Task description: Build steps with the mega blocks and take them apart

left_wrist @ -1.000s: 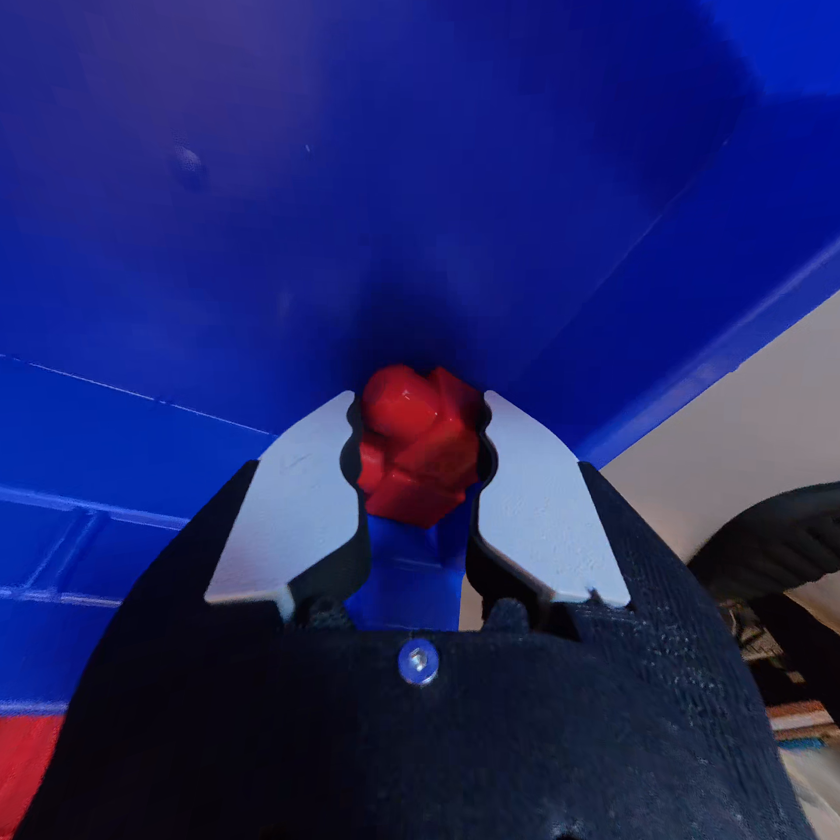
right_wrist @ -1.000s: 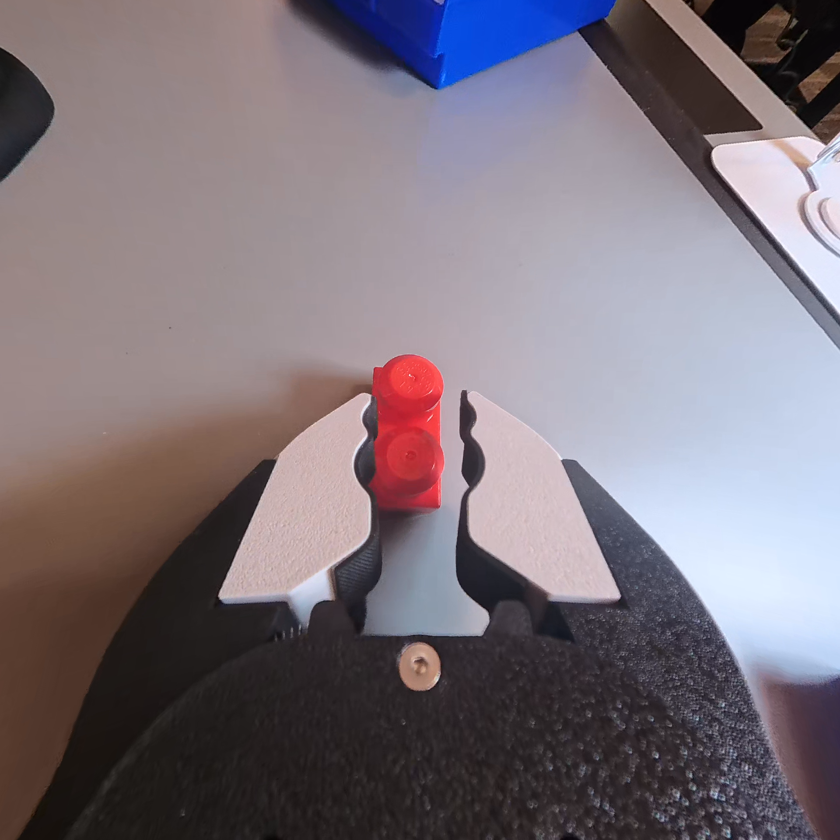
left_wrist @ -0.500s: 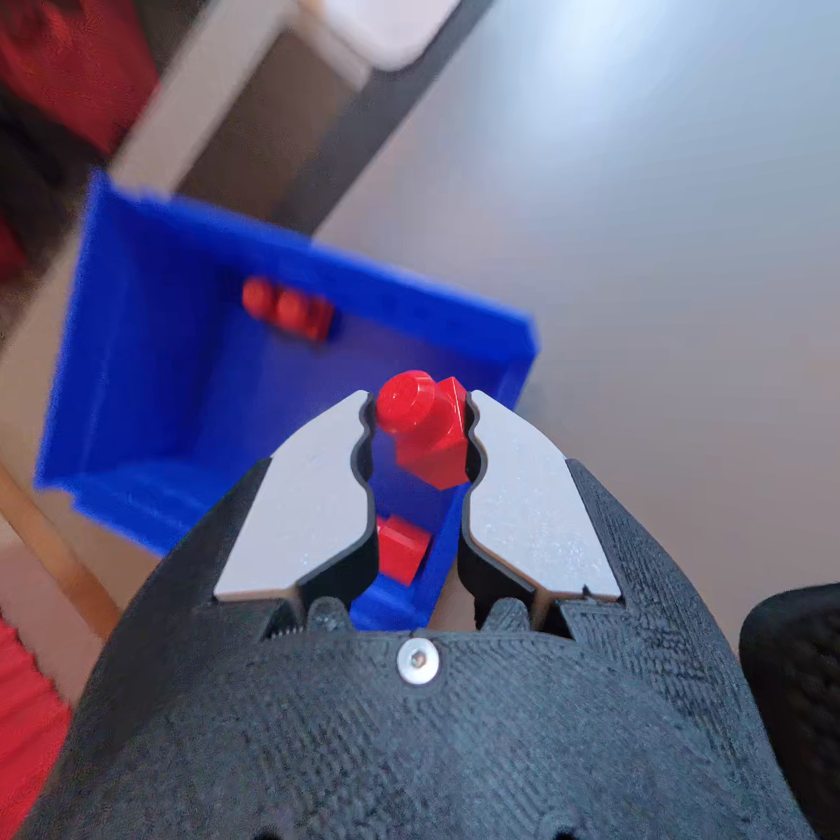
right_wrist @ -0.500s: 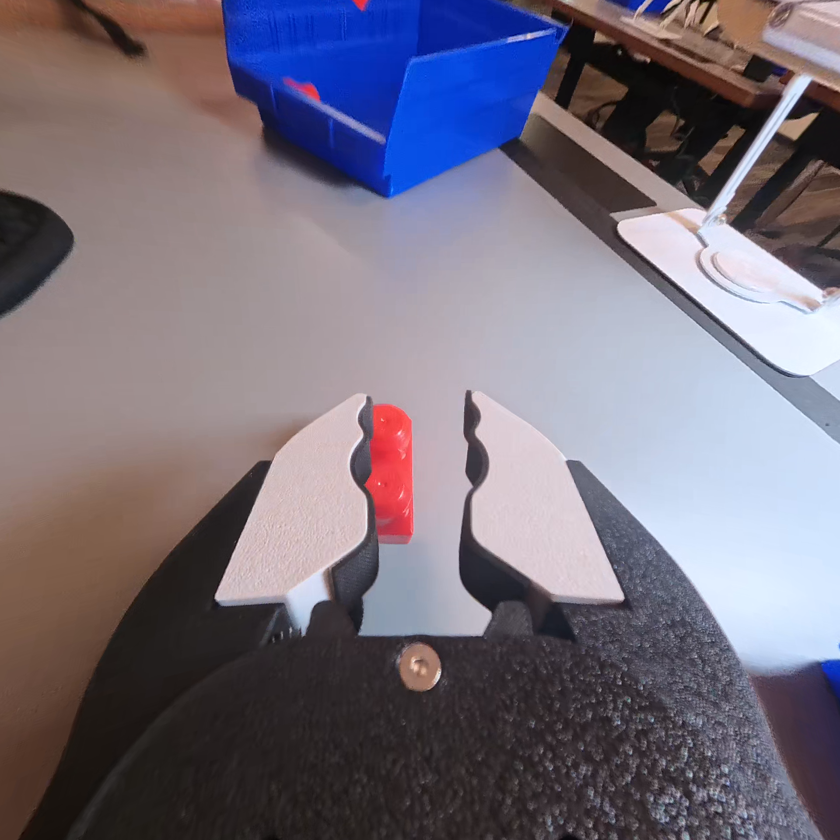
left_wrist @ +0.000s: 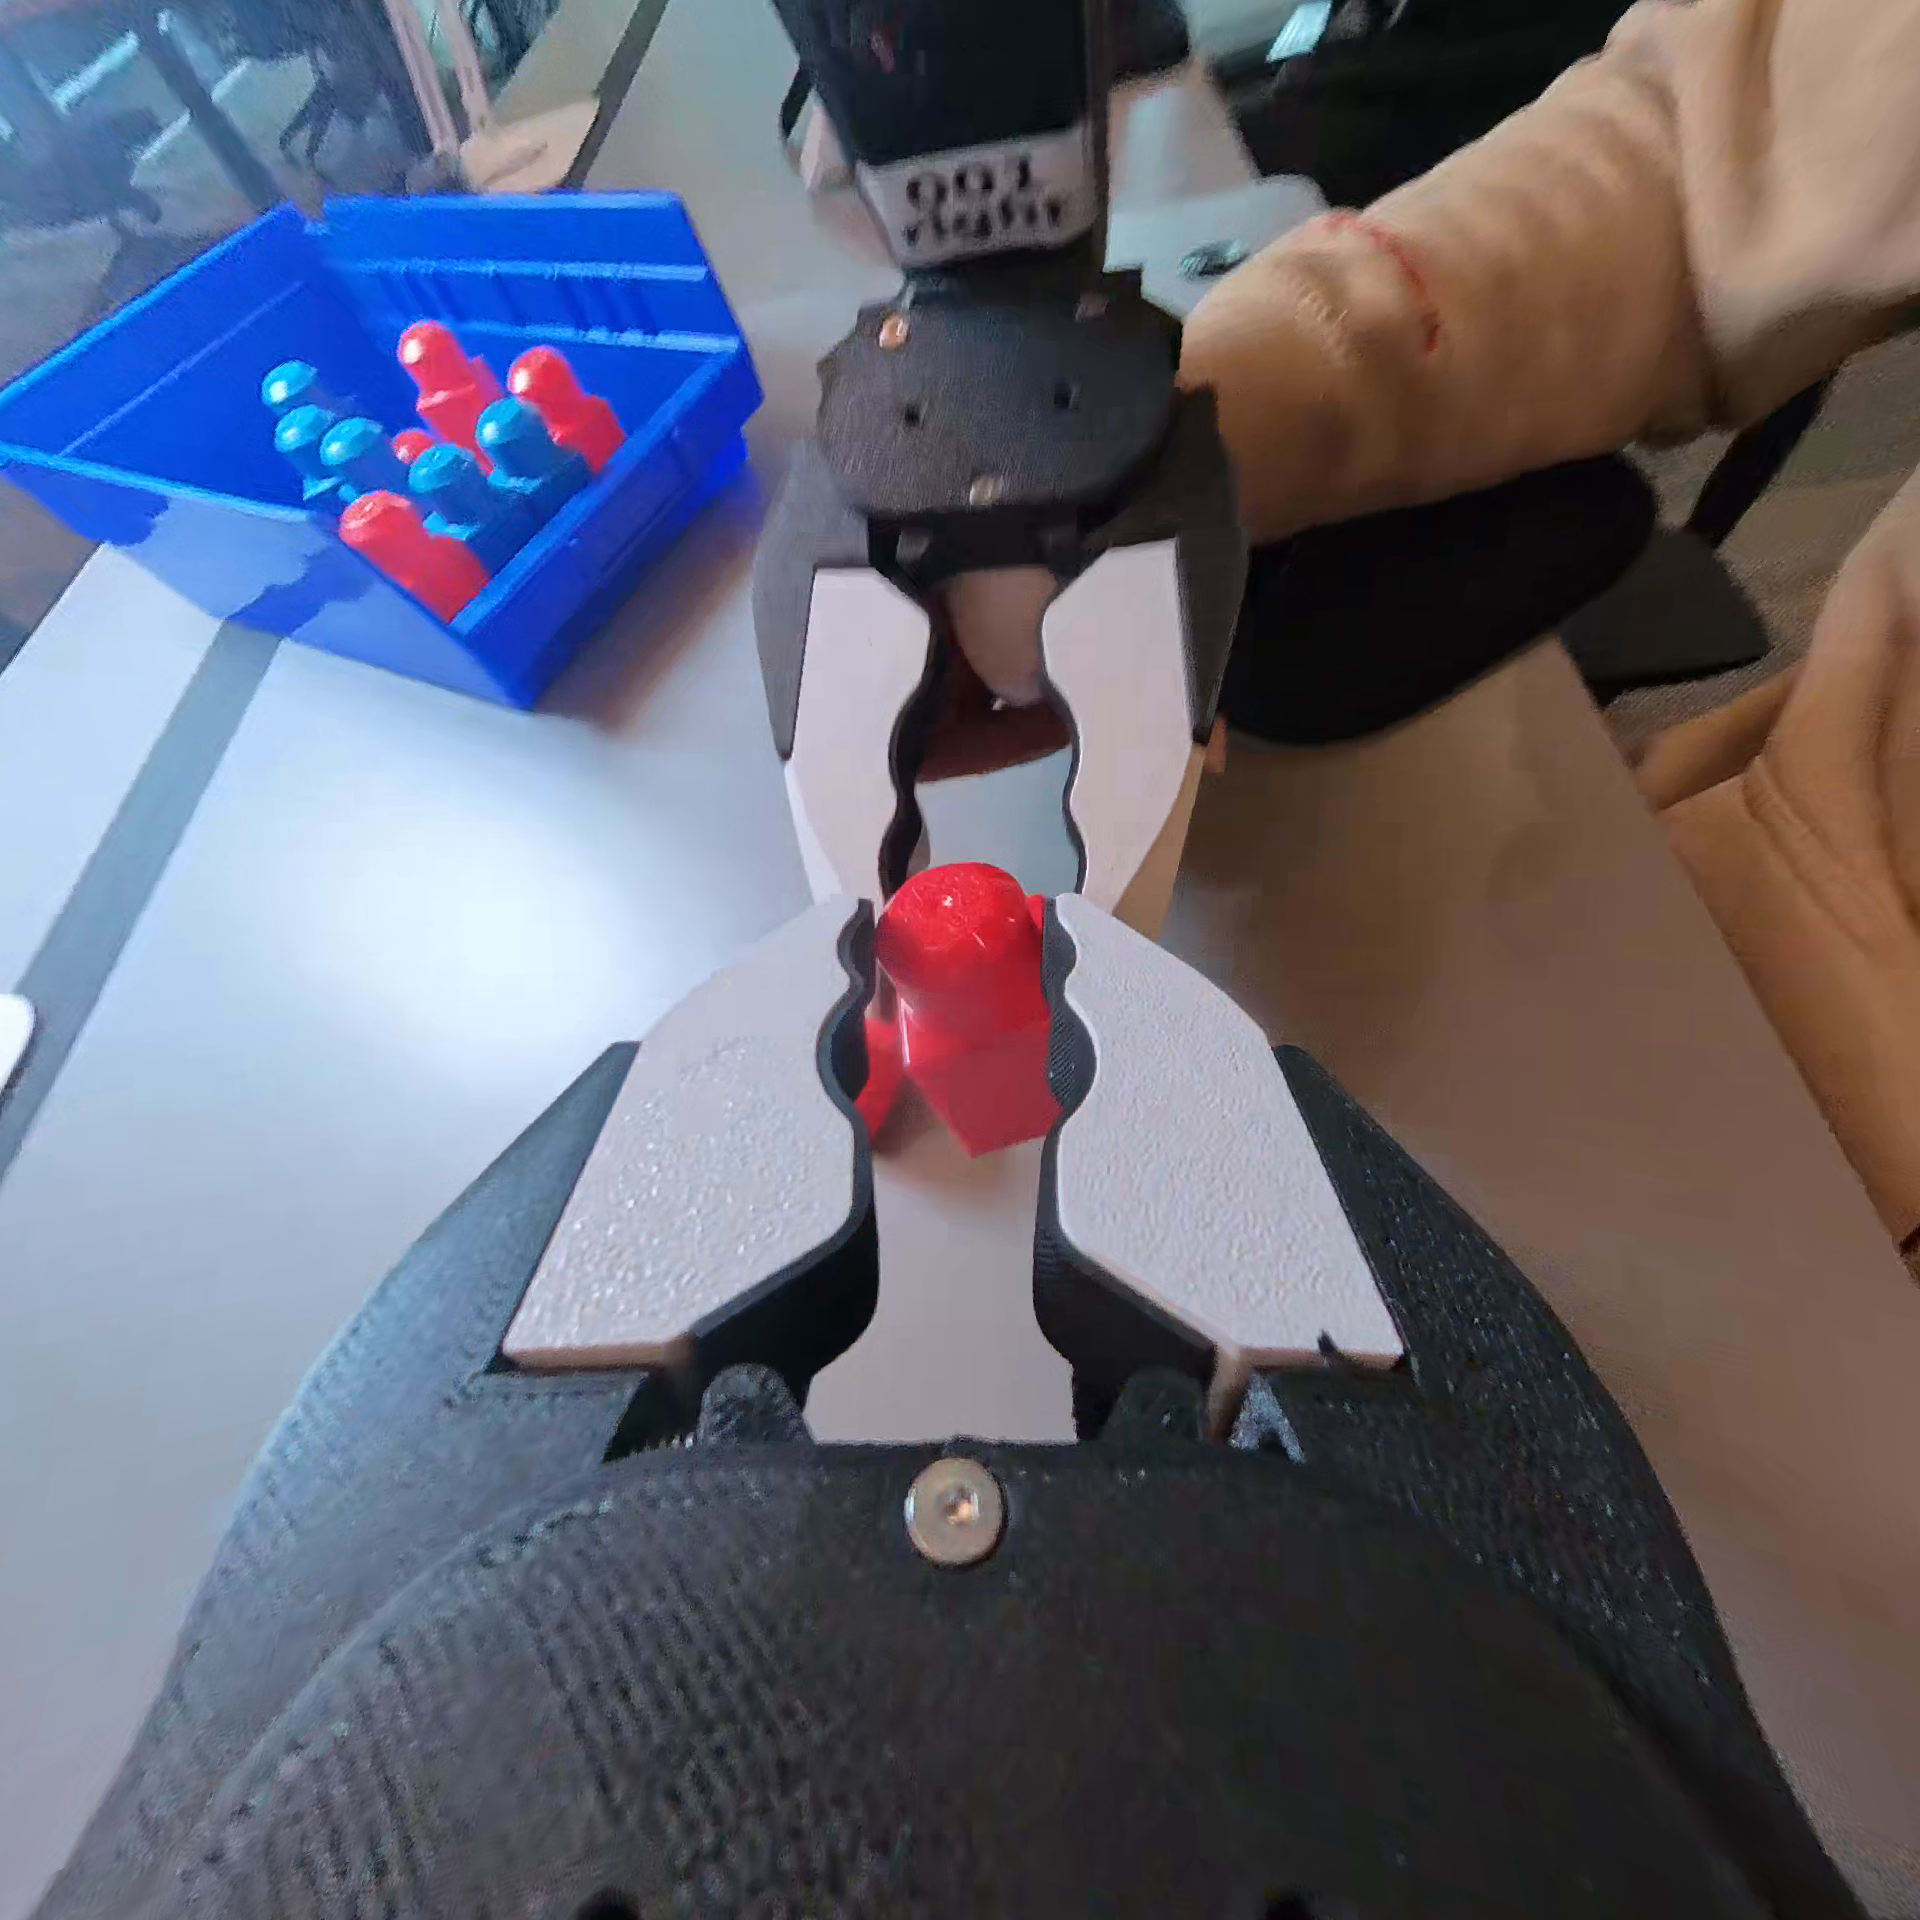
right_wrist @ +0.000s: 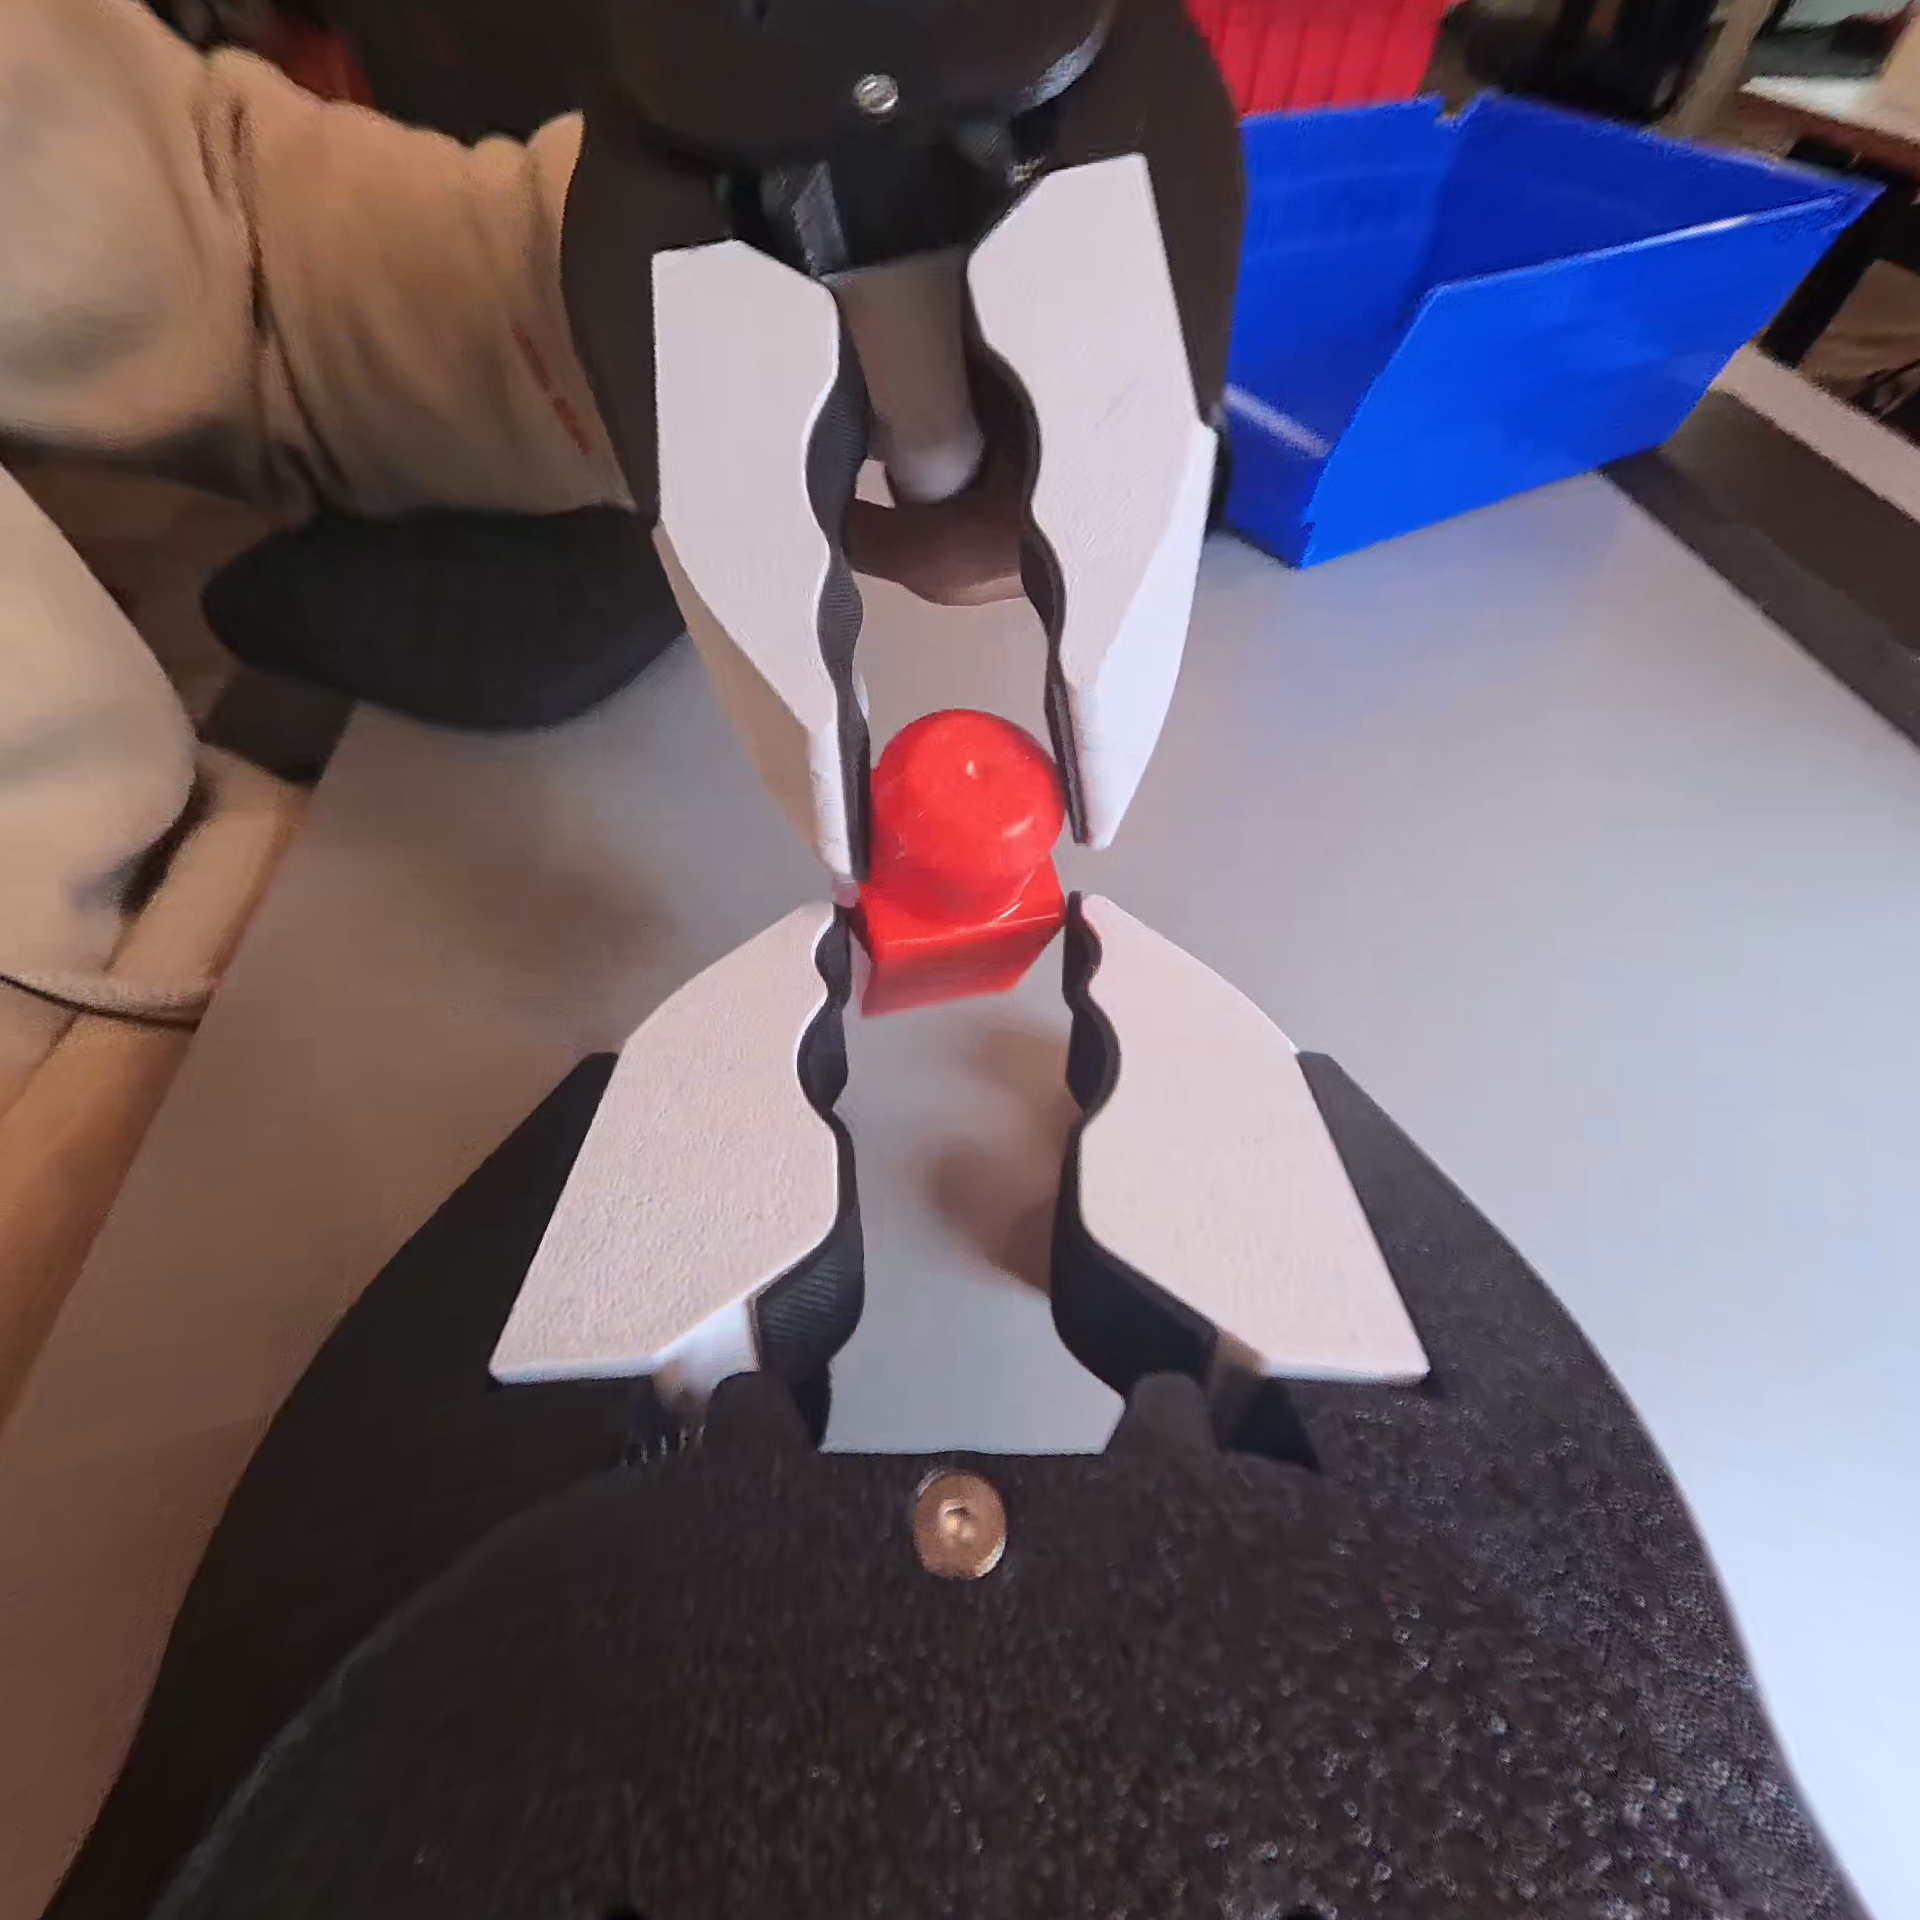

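Note:
My left gripper (left_wrist: 961, 909) is shut on a red one-stud block (left_wrist: 966, 997) and holds it over the grey table (left_wrist: 364, 935). A second red piece (left_wrist: 881, 1081) shows just below and left of it. My right gripper (left_wrist: 982, 878) faces the left one tip to tip. In the right wrist view the left gripper (right_wrist: 966, 847) pinches the red block (right_wrist: 961, 810) around its round stud. The right gripper (right_wrist: 954, 912) is open, its tips on either side of the block's square base, with a small gap on the right side.
A blue bin (left_wrist: 582, 613) with several blue and red blocks (left_wrist: 447, 436) stands at the back left; it also shows in the right wrist view (right_wrist: 1558, 364). A person's beige sleeves (left_wrist: 1558, 260) (right_wrist: 208, 260) hold both grippers. A black padded object (right_wrist: 436, 613) lies behind them. Left and right tips are no more than a few centimetres apart.
My left gripper lifted the red block out of the blue bin and carried it to the table's middle. My right gripper left the two-stud block and swung round to face the left one.

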{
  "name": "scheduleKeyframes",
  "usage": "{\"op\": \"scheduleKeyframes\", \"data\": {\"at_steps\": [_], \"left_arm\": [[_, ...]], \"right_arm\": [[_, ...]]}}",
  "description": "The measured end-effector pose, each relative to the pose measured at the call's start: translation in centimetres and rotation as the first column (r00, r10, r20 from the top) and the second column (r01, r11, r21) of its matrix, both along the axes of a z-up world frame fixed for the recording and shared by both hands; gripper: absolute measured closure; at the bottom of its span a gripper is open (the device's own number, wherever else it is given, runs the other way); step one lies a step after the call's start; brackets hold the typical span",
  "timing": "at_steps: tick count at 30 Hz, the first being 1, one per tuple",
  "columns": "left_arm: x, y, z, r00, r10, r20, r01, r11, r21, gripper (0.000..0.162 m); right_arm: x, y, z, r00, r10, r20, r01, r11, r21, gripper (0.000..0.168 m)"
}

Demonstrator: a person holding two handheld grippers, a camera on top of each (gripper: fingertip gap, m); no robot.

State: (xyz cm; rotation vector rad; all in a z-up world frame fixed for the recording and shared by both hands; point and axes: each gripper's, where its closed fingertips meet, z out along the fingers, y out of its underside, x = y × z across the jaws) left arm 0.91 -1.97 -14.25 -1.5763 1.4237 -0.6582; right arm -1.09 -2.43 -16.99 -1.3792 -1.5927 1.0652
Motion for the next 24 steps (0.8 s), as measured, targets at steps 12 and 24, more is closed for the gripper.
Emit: {"op": "scheduleKeyframes", "data": {"at_steps": [12,24], "left_arm": [[-2.1,3.9,-2.6,0.976,0.158,0.153,-0.137,0.981,-0.138,0.103],[-0.7,5.1,-9.8,0.951,0.132,-0.280,-0.159,0.984,-0.076,0.120]], "right_arm": [[4.0,7.3,1.7,0.960,-0.281,0.000,0.280,0.959,0.047,0.133],[7.4,13.0,-2.0,0.799,-0.569,0.194,0.549,0.822,0.150,0.112]]}}
